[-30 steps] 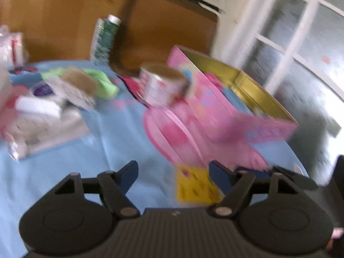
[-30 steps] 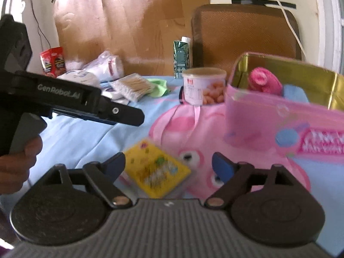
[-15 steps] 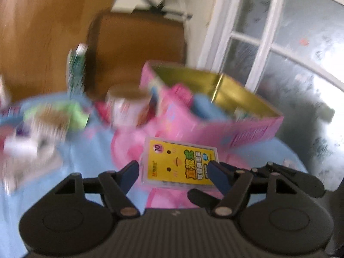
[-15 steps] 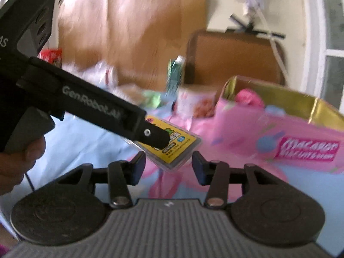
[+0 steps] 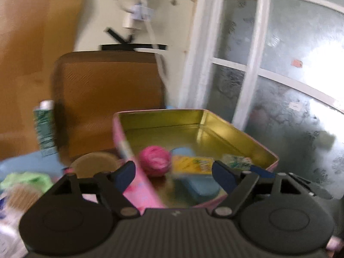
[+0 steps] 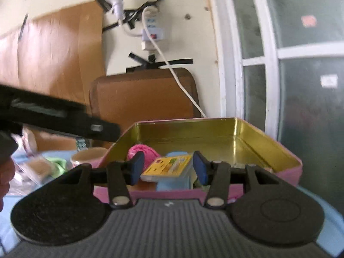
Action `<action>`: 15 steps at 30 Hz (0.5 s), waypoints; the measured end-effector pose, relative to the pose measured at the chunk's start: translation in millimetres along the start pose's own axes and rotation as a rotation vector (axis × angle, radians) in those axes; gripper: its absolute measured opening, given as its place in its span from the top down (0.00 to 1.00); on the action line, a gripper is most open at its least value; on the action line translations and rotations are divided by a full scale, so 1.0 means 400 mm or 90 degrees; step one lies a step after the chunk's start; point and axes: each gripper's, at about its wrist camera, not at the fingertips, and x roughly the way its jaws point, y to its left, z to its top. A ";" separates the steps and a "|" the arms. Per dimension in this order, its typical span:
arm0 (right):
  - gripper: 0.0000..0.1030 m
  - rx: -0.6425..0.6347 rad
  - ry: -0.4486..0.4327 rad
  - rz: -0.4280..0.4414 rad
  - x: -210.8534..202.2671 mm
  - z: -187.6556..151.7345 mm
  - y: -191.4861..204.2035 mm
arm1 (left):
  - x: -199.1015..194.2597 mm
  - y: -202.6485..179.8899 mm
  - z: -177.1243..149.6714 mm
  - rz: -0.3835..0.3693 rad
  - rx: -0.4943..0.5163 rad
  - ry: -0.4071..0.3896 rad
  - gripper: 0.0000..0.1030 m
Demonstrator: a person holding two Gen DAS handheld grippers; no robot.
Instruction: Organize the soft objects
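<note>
Your left wrist camera looks forward and slightly down past its own fingers, close above the pink tin (image 5: 266,148), which fills the lower centre. Your right wrist camera sits nearer level at the tin's near wall (image 6: 286,150). Both views share the tin, brown chair back (image 5: 107,99) (upper centre) and window (image 6: 301,64).

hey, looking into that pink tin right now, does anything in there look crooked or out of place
Yes, one thing. The yellow packet sits tilted inside the pink tin, propped on the blue block rather than flat on the gold floor, beside the pink yarn ball. It lies between the right tongs, whose pads do not seem to press it. Nothing looks spilled or damaged.
</note>
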 end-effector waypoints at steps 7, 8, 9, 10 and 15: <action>0.51 0.067 0.021 0.113 -0.041 -0.038 0.022 | -0.165 0.204 -0.139 0.086 -0.090 0.008 0.20; 0.51 0.058 0.024 0.134 -0.045 -0.044 0.042 | -0.191 0.235 -0.162 0.105 -0.104 0.008 0.19; 0.53 0.040 0.026 0.153 -0.048 -0.051 0.067 | -0.216 0.267 -0.187 0.128 -0.119 0.007 0.18; 0.57 0.021 0.028 0.168 -0.062 -0.060 0.092 | -0.238 0.294 -0.206 0.148 -0.133 0.006 0.18; 0.63 -0.069 0.087 0.225 -0.049 -0.111 0.215 | -0.333 0.415 -0.293 0.246 -0.177 -0.001 0.16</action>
